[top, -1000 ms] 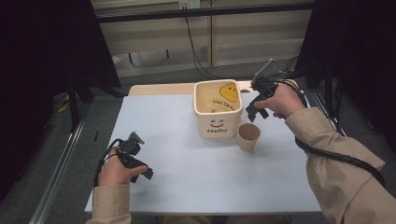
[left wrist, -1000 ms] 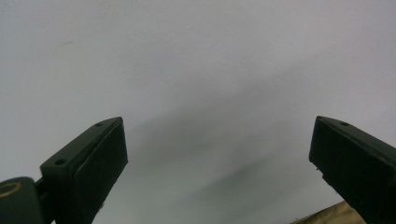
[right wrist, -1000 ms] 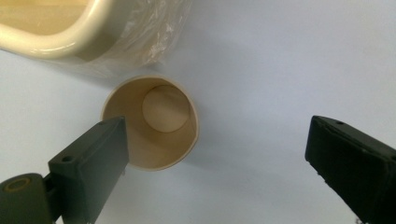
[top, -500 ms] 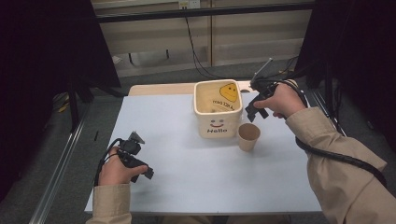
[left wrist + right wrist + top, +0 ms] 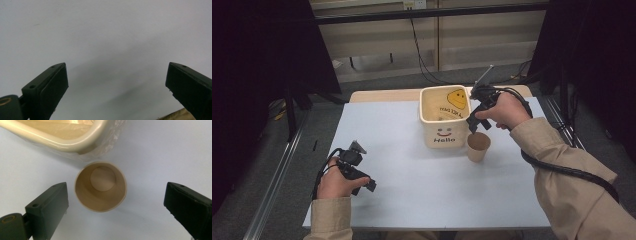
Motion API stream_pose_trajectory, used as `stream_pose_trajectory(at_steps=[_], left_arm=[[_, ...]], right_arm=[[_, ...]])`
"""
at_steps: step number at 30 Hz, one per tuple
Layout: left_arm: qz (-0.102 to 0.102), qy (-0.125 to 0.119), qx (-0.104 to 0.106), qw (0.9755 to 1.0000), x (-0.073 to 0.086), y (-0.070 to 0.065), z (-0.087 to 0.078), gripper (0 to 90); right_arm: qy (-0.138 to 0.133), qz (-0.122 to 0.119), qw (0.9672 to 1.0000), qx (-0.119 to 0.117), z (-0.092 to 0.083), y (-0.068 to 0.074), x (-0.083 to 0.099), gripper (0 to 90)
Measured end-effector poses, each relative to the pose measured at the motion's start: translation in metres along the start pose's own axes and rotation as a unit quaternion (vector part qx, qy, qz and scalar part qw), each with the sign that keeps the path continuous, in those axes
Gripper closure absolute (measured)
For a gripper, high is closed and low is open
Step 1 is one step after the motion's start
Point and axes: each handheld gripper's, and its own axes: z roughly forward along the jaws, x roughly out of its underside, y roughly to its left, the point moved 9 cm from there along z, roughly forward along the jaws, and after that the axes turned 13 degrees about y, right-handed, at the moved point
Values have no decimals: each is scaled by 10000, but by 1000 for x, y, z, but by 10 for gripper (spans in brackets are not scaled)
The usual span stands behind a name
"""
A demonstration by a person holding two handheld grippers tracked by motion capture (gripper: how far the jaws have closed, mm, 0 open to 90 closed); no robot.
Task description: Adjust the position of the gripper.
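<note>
A brown paper cup [image 5: 478, 146] stands upright on the pale table [image 5: 402, 165], just right of a cream bin [image 5: 445, 119] marked "Hello". My right gripper [image 5: 473, 125] hovers above the cup, pointing down, open. Seen from the right gripper view, the cup [image 5: 101, 186] is empty and sits between the spread jaws, closer to the left one, with the bin's rim [image 5: 62, 143] above it. My left gripper [image 5: 366, 186] rests low near the table's front left, open, with bare table [image 5: 105, 45] between its jaws.
The bin holds a yellow smiley item [image 5: 457, 98] against its far wall. A cable [image 5: 562, 170] trails from the right gripper along the sleeve. Past the far edge there are dark curtains and a metal rail [image 5: 427, 12].
</note>
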Motion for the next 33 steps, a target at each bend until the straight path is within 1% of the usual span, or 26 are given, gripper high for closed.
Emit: stream_pose_trajectory(at_steps=[1, 2, 3, 4, 9, 14, 15, 16, 18, 22, 24, 28, 30, 31, 33], left_arm=[[-14, -3, 23, 10000, 0, -1, 0, 41], [5, -7, -13, 10000, 0, 0, 0, 41], [7, -6, 0, 10000, 0, 0, 0, 41], [5, -9, -5, 10000, 0, 0, 0, 41], [-2, -15, 6, 10000, 0, -1, 0, 41], [6, -24, -15, 10000, 0, 0, -1, 41], [58, 12, -28, 10000, 0, 1, -2, 41], [3, -34, -8, 10000, -1, 0, -1, 41], [8, -21, -21, 10000, -1, 0, -1, 41], [9, -30, -17, 10000, -1, 0, -1, 41], [8, -19, -37, 10000, -1, 0, -1, 41], [11, -30, -25, 10000, -1, -1, -1, 41], [71, 0, -23, 10000, 0, 0, -2, 41], [3, -52, -12, 10000, -1, -1, -2, 41], [7, -48, -39, 10000, 0, 0, -2, 41]], right_arm=[[-7, -3, 10000, -9, 0, 1, 0, 51], [-16, -9, 10000, -4, 0, 2, -1, 50], [-9, -27, 10000, 30, -1, 3, -1, 50], [-12, -19, 10000, -3, -1, 5, -1, 50], [-19, -62, 10000, 9, -4, 10, -2, 49], [-44, -82, 10000, 29, -9, 11, -2, 49], [-43, -88, 9999, 27, -10, 12, -2, 49], [-36, -101, 9999, 38, -11, 12, -2, 49], [-74, -103, 9999, 23, -12, 12, -2, 49], [-32, -96, 9999, 11, -10, 14, -2, 49], [-3, -121, 9999, 53, -10, 14, -2, 49], [-43, -133, 9999, 18, -12, 16, -3, 49], [-21, -135, 9999, 20, -12, 16, -2, 49], [-30, -136, 9999, 7, -12, 16, -2, 49], [-25, -129, 9999, 9, -11, 15, -2, 49]])
